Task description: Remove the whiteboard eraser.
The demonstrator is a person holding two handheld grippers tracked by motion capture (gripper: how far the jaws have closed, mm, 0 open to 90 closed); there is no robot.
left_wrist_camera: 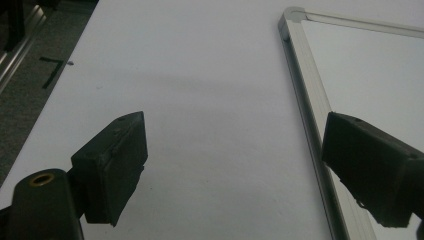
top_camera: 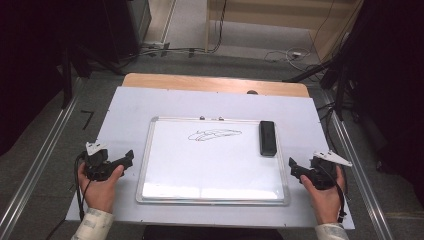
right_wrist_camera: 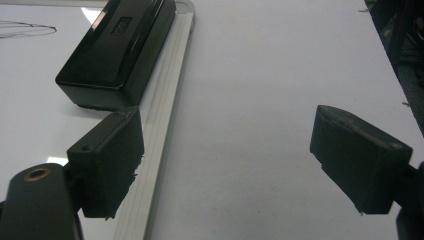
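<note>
Lying along the right edge of the whiteboard (top_camera: 165, 170), the black eraser (top_camera: 268, 137) sits at about eleven o'clock from the right gripper (top_camera: 294, 167), near it and far nearer than it is to the left gripper (top_camera: 128, 159), which rests off the board's left side on the white table cover (top_camera: 125, 107). Its long axis runs from six to twelve o'clock, parallel to the board's right frame, with one short end pointing back toward the person. In the right gripper view the eraser (right_wrist_camera: 117, 47) is ahead and to the left of the spread jaws, just beyond the left one, its near end facing the camera. Both grippers stand wide apart and hold nothing. The scribble (top_camera: 214, 135) lies at nine o'clock from the eraser, so a sideways sweep looks likely once the right gripper closes across the eraser's narrow width.
</note>
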